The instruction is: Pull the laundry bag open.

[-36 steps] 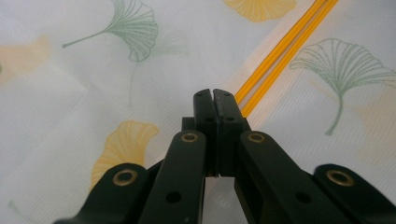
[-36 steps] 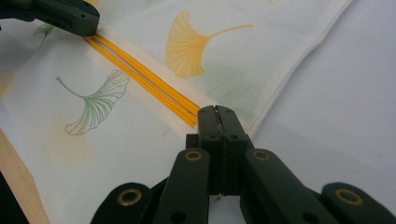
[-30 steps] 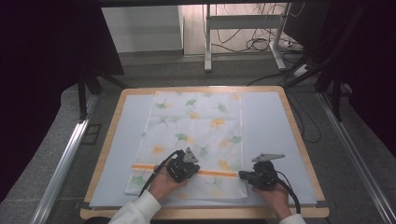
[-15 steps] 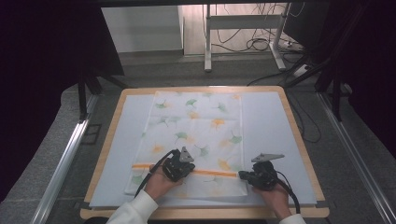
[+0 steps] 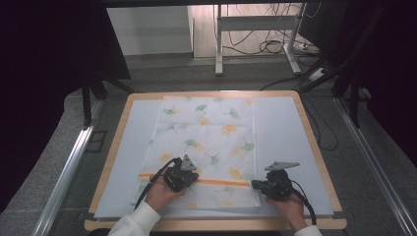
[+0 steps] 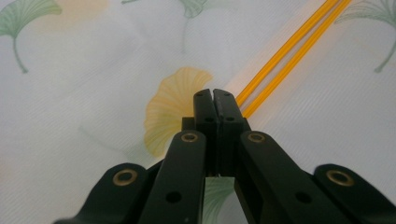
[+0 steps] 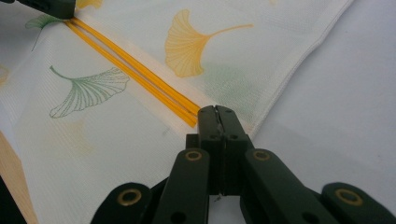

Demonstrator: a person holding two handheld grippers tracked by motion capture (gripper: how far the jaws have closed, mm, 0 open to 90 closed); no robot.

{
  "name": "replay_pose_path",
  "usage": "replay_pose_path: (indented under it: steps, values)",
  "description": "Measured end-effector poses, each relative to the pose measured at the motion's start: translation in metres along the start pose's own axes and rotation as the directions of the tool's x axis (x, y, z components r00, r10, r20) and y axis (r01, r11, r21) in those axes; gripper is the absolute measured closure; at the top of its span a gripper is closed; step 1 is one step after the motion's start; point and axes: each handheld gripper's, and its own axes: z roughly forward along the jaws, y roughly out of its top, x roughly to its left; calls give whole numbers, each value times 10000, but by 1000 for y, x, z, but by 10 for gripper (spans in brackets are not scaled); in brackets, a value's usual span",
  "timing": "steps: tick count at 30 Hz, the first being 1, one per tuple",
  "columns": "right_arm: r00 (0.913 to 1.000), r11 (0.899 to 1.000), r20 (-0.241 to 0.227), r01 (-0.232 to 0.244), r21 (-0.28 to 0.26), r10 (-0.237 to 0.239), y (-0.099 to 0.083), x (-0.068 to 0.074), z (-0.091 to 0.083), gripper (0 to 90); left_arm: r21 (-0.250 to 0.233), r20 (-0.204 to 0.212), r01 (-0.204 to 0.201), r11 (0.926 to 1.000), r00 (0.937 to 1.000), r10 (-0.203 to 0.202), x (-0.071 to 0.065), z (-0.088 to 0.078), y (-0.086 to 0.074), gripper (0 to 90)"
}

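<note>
A white cloth (image 5: 206,137) printed with green and yellow ginkgo leaves lies flat on the table, with a double orange stripe (image 5: 221,182) running across its near part. My left gripper (image 5: 194,177) rests on the cloth at the left end of the stripe, jaws shut with nothing between them (image 6: 214,93). My right gripper (image 5: 254,184) sits at the stripe's right end by the cloth's right edge, also shut and empty (image 7: 216,109). The cloth (image 7: 140,140) looks folded there, with the stripe (image 7: 140,70) leading off to the left gripper (image 7: 46,7).
The table (image 5: 285,128) has a pale surface and a wooden rim. Bare surface lies on both sides of the cloth. Metal rails (image 5: 64,177) run along the floor on either side, and cables (image 5: 275,46) lie beyond the far edge.
My left gripper has slid a little to the left along the orange stripe. The right gripper has stayed put.
</note>
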Motion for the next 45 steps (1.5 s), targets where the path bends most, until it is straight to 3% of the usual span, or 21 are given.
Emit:
replay_pose_path:
  steps: [17, 34, 45]
  values:
    - [10000, 10000, 24, -12, -13, 12, 0, 1, 0, 898, 219, -591, 175, 9996, 9981, -162, 15, -15, -18, 900]
    - [10000, 10000, 11, -2, -23, 2, 0, 0, 0, 897, 256, -938, 702, 9972, 9933, -675, 34, -29, -39, 900]
    - [10000, 10000, 9, 21, -28, -21, 0, 0, 0, 897, 204, -933, 1193, 9926, 9887, -1169, 46, -38, -52, 900]
